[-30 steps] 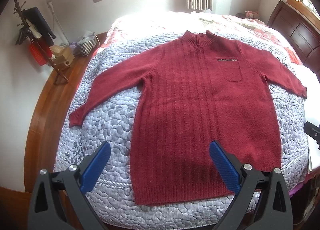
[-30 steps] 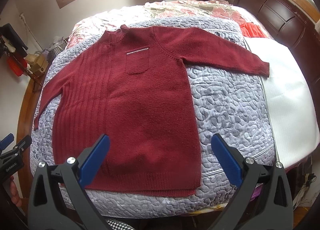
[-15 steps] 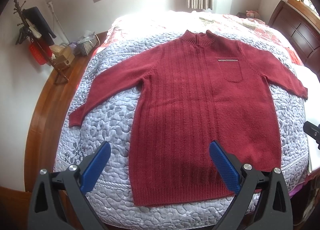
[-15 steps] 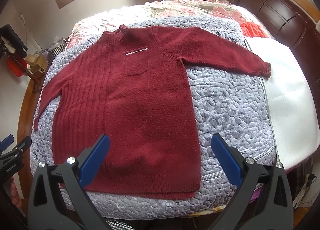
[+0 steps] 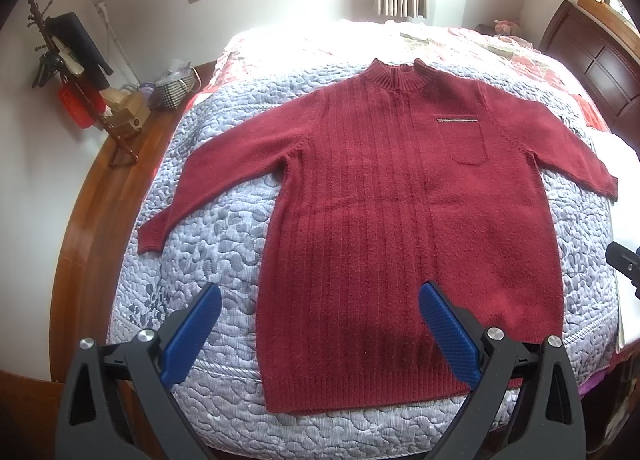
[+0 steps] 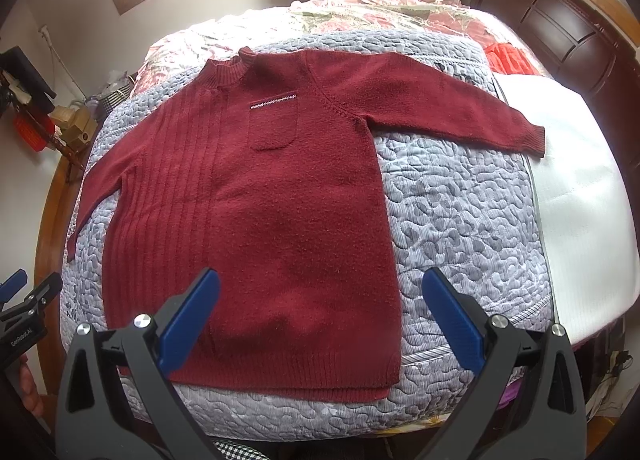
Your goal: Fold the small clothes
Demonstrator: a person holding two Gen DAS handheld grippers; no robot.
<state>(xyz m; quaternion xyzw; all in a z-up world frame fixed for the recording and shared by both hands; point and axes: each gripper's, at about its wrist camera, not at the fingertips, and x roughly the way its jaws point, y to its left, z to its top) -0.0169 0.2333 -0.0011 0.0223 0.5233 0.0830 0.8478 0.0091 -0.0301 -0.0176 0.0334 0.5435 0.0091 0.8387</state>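
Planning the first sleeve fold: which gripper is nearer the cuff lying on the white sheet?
Right. The right gripper hangs over the hem on that cuff's side; the left gripper sits toward the sweater's opposite edge.

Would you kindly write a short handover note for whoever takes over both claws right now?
Left claw: open, holding nothing, hovering over the hem's left part.
Right claw: open, holding nothing, over the hem's right part.
The dark red knitted sweater lies flat, front up, both sleeves spread, on the grey quilted bedspread.
Done: sweater laid out.
Left: every fold; probably sleeves inward first, then the body.
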